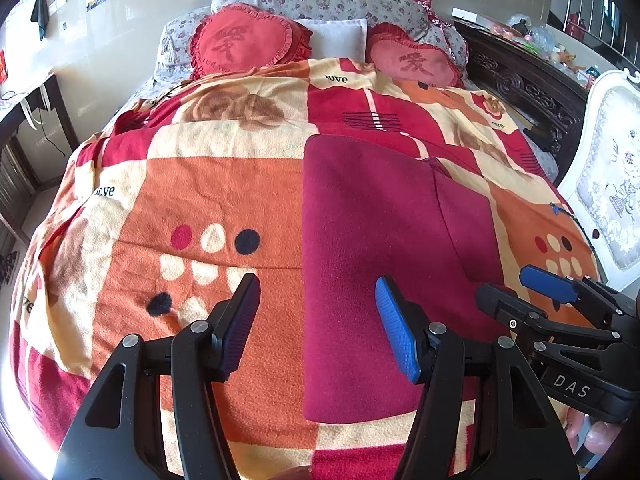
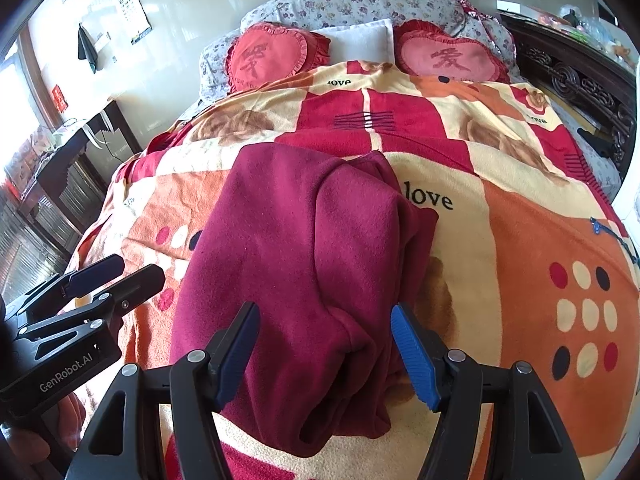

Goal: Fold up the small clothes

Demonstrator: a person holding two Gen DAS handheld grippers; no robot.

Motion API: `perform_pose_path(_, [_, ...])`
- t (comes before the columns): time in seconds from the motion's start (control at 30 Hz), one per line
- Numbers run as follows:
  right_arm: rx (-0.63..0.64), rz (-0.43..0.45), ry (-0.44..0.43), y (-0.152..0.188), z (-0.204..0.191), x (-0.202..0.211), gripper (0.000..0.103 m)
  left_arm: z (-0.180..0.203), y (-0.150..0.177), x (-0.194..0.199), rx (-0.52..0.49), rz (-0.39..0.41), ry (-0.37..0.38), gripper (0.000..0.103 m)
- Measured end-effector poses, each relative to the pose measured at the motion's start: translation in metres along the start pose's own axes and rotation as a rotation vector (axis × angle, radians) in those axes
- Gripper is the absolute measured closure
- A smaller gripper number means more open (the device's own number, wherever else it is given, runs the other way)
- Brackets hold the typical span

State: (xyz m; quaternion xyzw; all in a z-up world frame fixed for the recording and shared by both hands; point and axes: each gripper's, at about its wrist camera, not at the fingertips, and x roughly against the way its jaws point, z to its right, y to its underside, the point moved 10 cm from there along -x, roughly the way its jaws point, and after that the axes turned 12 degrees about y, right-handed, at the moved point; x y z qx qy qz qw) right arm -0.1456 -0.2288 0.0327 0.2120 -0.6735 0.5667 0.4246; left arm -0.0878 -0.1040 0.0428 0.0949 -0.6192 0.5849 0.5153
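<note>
Both grippers – left gripper [image 1: 318,330], right gripper [image 2: 324,356] – hang spread and empty over the maroon garment [image 2: 304,264] lying partly folded on the blanket [image 2: 520,248]; a shallow pinch risks lifting one layer, undoing the fold.

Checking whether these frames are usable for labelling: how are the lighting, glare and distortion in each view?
Left wrist view: strong fisheye bending, dark vignette corners, blown-out glare at the lower left edge; the dark red fleece garment is evenly lit and sharp. Right wrist view: same bending, overexposed window at far left, garment clear.
</note>
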Motion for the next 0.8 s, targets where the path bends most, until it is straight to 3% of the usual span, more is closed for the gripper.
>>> perform_pose_path(0.8, [0.001, -0.037, -0.009, 0.003, -0.001, -0.014, 0.037, -0.008, -0.002, -0.008, 0.007, 0.0, -0.001, 0.043])
